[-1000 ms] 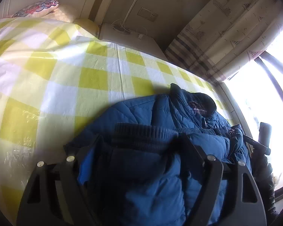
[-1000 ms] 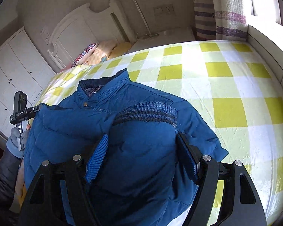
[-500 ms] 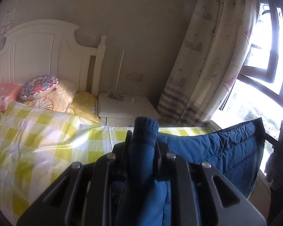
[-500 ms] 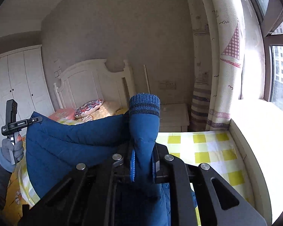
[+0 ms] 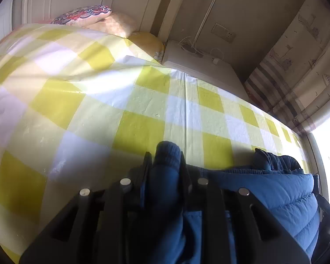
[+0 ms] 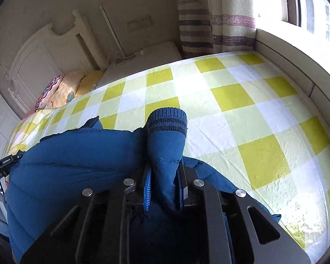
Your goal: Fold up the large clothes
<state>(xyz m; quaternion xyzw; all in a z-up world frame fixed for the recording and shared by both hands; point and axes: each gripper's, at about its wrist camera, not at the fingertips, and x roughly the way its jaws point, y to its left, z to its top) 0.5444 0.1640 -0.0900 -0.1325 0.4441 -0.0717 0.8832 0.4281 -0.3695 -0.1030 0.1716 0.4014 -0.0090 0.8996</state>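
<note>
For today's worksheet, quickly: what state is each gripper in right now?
Left gripper: jaws opening slightly, pads pressing a knit cuff of the blue jacket.
Right gripper: shut on the other cuff.

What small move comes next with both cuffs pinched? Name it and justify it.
Probably carry both cuffs forward over the bed and lay the sleeves flat. The left gripper pinches one knit cuff, though its jaws are easing open slightly; the right gripper is shut on the other cuff. The blue jacket is bunched at the near edge, with open checked sheet ahead.
</note>
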